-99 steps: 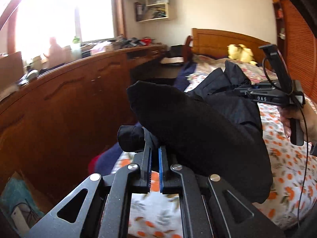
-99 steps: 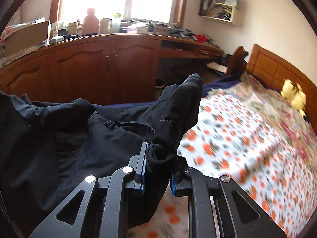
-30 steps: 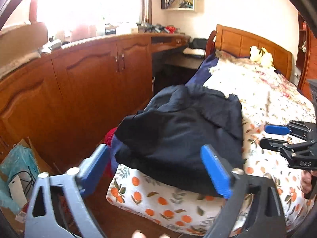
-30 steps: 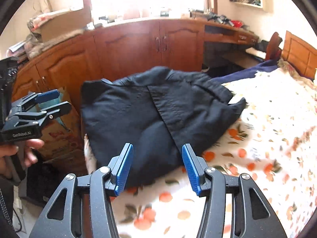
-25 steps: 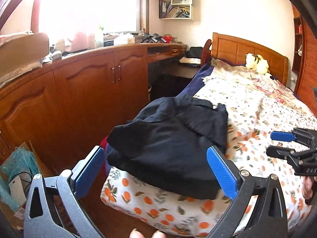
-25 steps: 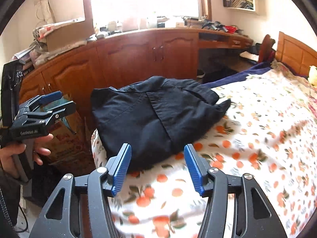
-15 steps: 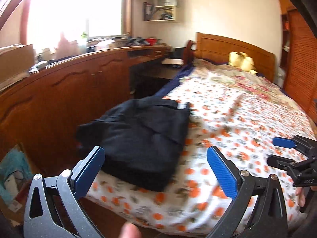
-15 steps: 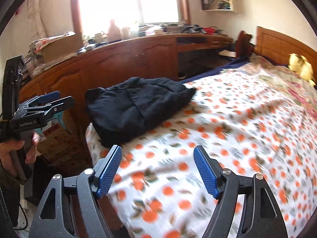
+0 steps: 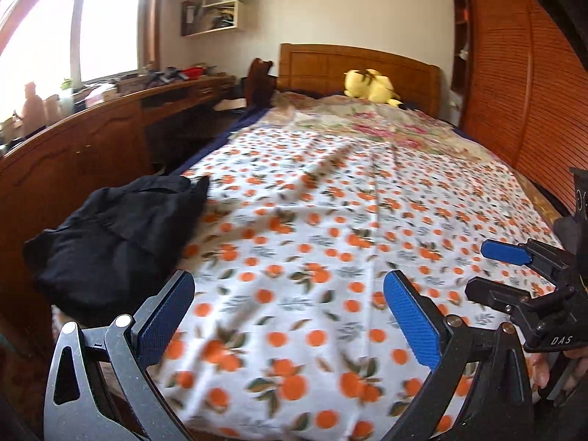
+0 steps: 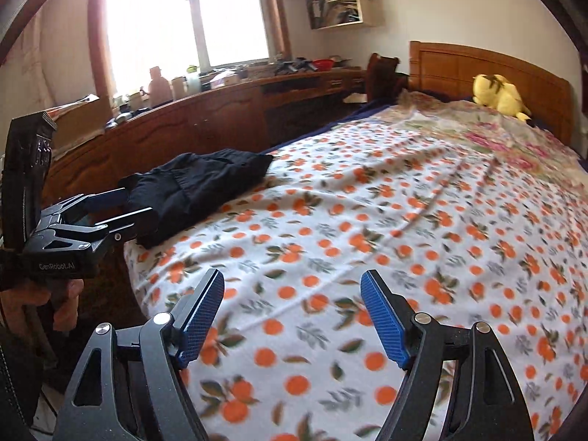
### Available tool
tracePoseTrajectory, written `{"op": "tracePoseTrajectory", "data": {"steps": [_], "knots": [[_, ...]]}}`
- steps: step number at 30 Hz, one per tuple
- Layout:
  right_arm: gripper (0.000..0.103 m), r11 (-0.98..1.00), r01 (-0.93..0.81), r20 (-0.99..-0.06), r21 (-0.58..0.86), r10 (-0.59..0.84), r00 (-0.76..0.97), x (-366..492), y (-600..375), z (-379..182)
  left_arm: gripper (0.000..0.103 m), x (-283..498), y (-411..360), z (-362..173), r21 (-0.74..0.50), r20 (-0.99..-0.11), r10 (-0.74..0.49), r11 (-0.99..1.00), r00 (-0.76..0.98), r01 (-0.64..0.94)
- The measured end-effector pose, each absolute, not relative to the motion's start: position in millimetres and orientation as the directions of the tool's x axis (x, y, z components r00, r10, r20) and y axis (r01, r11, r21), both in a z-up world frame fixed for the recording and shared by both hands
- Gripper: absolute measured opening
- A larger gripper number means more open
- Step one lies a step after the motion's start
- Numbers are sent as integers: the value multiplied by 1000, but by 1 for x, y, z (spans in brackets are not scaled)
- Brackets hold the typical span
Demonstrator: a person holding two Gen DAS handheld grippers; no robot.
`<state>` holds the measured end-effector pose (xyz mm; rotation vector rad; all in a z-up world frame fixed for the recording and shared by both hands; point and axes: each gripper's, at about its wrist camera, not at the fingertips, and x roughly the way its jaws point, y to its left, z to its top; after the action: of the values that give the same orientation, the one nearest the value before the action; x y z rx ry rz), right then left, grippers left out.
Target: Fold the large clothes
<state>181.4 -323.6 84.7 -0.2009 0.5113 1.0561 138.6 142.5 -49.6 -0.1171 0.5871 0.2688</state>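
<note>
Left claw (image 9: 288,316) is hanging above the bed's foot end, blue pads (image 9: 411,321) spread wide apart, gripping nothing. Right claw (image 10: 292,318) is hovering likewise, pads parted and empty, over the orange-print bedsheet (image 10: 367,220).

Black garment (image 9: 114,235) is lying in a folded bundle at the bed's near left corner, beside the wooden cabinets (image 9: 73,161), well apart from both claws.

In the right wrist view, the left claw is sitting in front of the garment's edge; contact cannot be told.

Table (image 10: 257,82) under the window is carrying bottles and jars (image 10: 172,86); contents unreadable. Wall shelf (image 10: 341,9) is holding papers. Yellow plush toy (image 9: 369,86) is resting by the headboard (image 9: 330,66).
</note>
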Motion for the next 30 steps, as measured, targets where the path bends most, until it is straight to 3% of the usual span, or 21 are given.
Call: {"op": "tracePoseTrajectory", "data": {"steps": [8, 18, 30], "knots": [[84, 609, -792, -454, 51, 721, 524, 142, -402, 111, 103, 148, 78, -44, -53, -542, 113, 984, 833, -168], [85, 743, -664, -413, 90, 634, 653, 76, -462, 137, 103, 102, 29, -3, -67, -507, 18, 996, 861, -60], [85, 797, -597, -246, 98, 600, 761, -17, -508, 190, 103, 46, 16, 42, -75, -430, 11, 996, 903, -48]]}}
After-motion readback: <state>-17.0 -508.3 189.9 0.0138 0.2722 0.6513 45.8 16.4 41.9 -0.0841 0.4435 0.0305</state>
